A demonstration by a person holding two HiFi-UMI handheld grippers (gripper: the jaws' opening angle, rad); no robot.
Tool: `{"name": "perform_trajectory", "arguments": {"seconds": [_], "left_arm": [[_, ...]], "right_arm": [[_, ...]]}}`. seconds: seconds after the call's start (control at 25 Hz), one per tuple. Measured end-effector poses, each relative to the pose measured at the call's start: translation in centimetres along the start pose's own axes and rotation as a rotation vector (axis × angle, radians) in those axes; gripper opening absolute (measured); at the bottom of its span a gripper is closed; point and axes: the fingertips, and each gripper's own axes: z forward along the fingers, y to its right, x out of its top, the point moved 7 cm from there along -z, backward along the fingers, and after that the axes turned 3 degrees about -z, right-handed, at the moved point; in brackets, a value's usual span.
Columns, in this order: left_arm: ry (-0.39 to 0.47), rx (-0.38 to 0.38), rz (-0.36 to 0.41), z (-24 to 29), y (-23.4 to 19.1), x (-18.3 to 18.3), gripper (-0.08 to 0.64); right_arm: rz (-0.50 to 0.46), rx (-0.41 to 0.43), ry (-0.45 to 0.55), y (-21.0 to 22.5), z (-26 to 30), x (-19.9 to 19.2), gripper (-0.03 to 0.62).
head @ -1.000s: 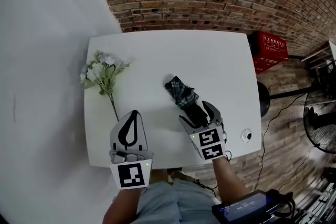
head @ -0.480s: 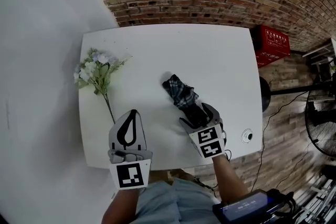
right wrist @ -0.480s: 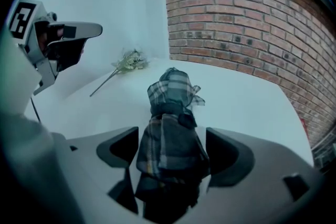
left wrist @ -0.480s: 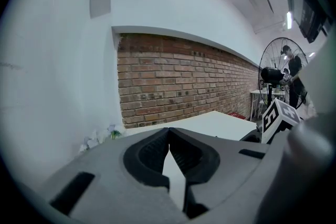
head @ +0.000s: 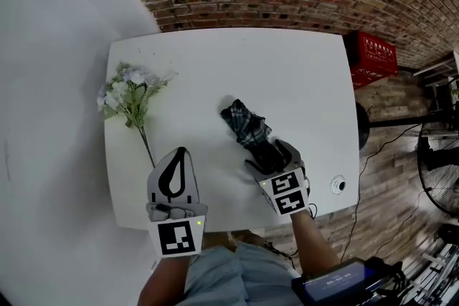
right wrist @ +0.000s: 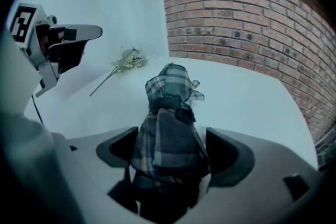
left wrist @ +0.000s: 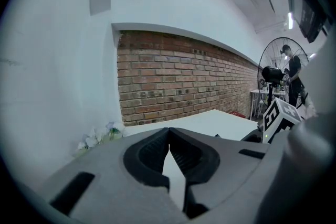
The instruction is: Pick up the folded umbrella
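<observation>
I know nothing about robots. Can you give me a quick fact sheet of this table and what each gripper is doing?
table: white, beside a brick wall
folded umbrella: plaid, lying on the table
right gripper: jaws closed on the umbrella's near end
left gripper: jaws together, holding nothing
flowers: pale bunch near the table's left edge
</observation>
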Motion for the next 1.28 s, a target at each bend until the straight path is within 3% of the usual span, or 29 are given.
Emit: {"name": "perform_trajectory", "arguments": {"seconds": [0.76,1.28], "left_arm": [[-0.002,-0.004,0.006,-0.11,0.06,0.25,0.008],[0.006,-0.002,0.007,-0.41,0.16,0.44,0.008]], "right_arm": [[0.006,0.000,0.001,-0.06,-0.29,0.08,0.368],[0.007,-0.004,0.008,-0.23,-0.49,0.09,0.299]]}}
